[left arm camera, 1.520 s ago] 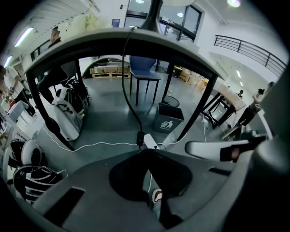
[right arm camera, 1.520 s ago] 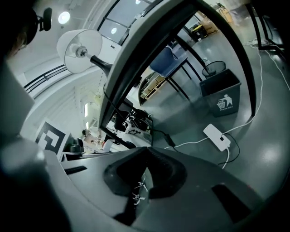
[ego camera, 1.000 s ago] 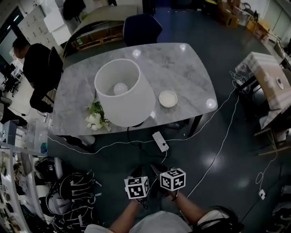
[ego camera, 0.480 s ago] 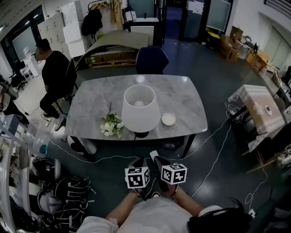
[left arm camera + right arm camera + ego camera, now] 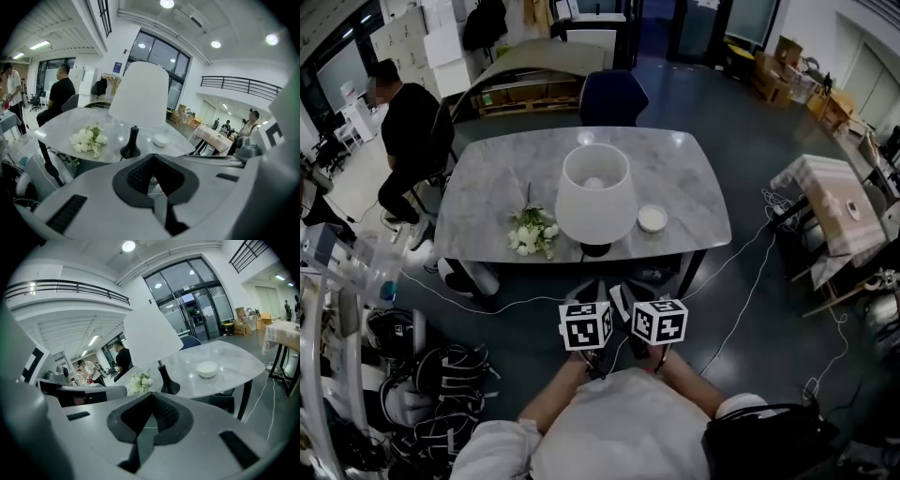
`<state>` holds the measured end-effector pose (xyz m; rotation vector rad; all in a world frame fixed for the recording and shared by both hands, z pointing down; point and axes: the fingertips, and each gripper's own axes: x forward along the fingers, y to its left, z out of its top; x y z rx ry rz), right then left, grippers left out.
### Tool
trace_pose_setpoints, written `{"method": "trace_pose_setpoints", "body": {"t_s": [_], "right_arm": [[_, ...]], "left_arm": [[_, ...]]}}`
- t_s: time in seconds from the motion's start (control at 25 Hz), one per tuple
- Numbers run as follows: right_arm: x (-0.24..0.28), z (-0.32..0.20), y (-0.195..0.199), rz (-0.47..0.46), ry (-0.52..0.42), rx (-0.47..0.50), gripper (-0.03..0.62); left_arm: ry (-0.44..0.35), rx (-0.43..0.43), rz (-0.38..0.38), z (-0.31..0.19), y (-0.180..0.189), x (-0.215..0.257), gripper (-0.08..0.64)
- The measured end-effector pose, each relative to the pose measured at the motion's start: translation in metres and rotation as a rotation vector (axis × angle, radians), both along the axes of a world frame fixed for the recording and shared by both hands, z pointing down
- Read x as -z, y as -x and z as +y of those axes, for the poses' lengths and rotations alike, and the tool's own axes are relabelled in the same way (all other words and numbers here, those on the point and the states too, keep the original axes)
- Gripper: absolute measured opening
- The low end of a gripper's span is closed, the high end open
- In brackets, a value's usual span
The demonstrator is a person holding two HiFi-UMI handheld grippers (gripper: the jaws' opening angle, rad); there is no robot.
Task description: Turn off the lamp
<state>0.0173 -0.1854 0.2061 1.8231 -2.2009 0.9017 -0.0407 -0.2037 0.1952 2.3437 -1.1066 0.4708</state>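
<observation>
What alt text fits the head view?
White-shaded lamp on a grey marble table, white flowers left of it, small white bowl right. Nearer the camera, the left gripper and right gripper are shut, empty, short of the table.

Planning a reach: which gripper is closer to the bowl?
Right. The right gripper hangs short of the table, almost straight before the bowl; the left gripper is beside it, off toward the flowers.

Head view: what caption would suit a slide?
Left gripper and right gripper, both shut and empty, held short of a marble table bearing a white-shaded lamp, flowers and a small bowl.
</observation>
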Motion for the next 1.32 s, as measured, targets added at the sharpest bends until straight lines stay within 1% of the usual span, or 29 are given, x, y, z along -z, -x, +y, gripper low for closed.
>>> {"method": "trace_pose_setpoints", "body": {"t_s": [0.12, 0.28, 0.48, 0.64, 0.84, 1.32], "right_arm": [[-0.002, -0.004, 0.003, -0.006, 0.001, -0.013, 0.0], [-0.005, -0.01, -0.004, -0.023, 0.006, -0.036, 0.0], [-0.006, -0.017, -0.007, 0.013, 0.005, -0.034, -0.002], [-0.003, -0.023, -0.006, 0.036, 0.003, -0.024, -0.002], [-0.005, -0.024, -0.005, 0.05, 0.012, -0.015, -0.002], [-0.009, -0.028, -0.006, 0.082, 0.024, -0.005, -0.002]], "left_arm": [[0.009, -0.013, -0.013, -0.003, 0.002, -0.003, 0.008], [0.02, -0.017, -0.017, -0.01, 0.0, -0.006, 0.008], [0.021, -0.011, -0.022, -0.016, 0.003, -0.009, 0.008], [0.018, 0.008, -0.01, -0.023, 0.005, -0.007, 0.008], [0.021, 0.03, -0.005, -0.026, 0.008, -0.009, 0.008], [0.025, 0.031, -0.018, -0.027, 0.009, -0.016, 0.008]]}}
